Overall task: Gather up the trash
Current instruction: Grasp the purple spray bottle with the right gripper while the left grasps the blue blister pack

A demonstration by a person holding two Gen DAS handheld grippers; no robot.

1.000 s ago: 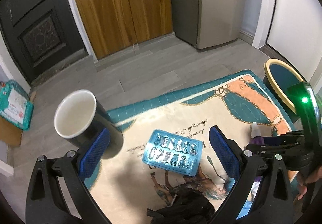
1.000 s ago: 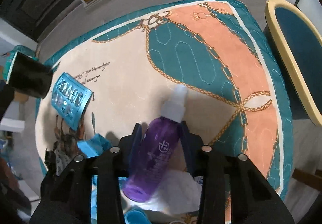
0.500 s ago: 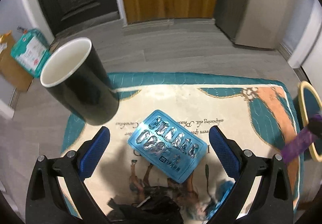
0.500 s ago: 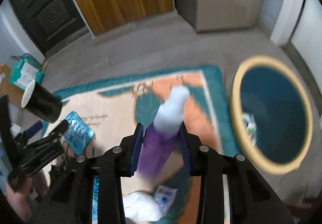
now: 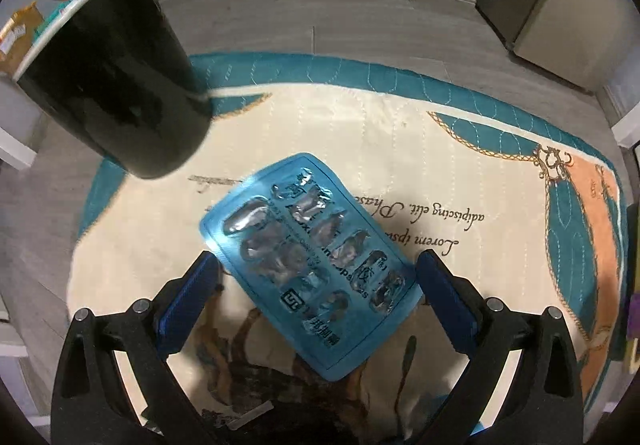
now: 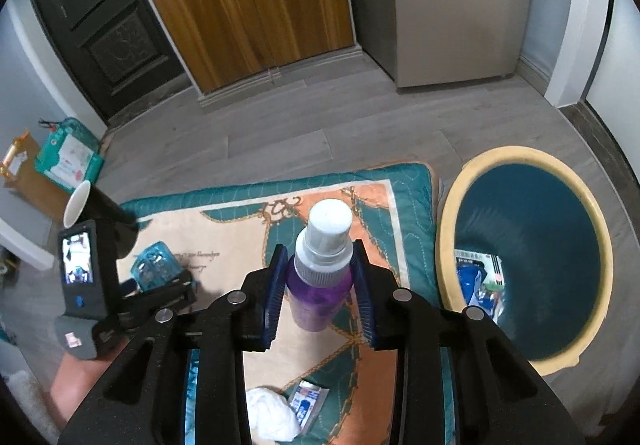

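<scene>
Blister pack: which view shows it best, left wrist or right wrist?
The left wrist view: the blister pack fills the centre, lying on the mat between the open left gripper's fingers, its emptied pockets visible. The right wrist view shows it only small, partly hidden behind the left gripper.

In the left wrist view, the black cup (image 5: 112, 85) runs off the upper left edge, so its mouth is only partly seen. The printing on the blue blister pack (image 5: 310, 265) is too smeared to read. A purple sliver (image 5: 634, 315) at the right edge is cut off and cannot be identified.

In the right wrist view, the left tool (image 6: 160, 285) hides most of the blister pack (image 6: 154, 259). The purple spray bottle (image 6: 320, 277) has its base hidden behind the tool's fingers (image 6: 274, 301). Items inside the bin (image 6: 528, 161) are too small to tell apart.
</scene>
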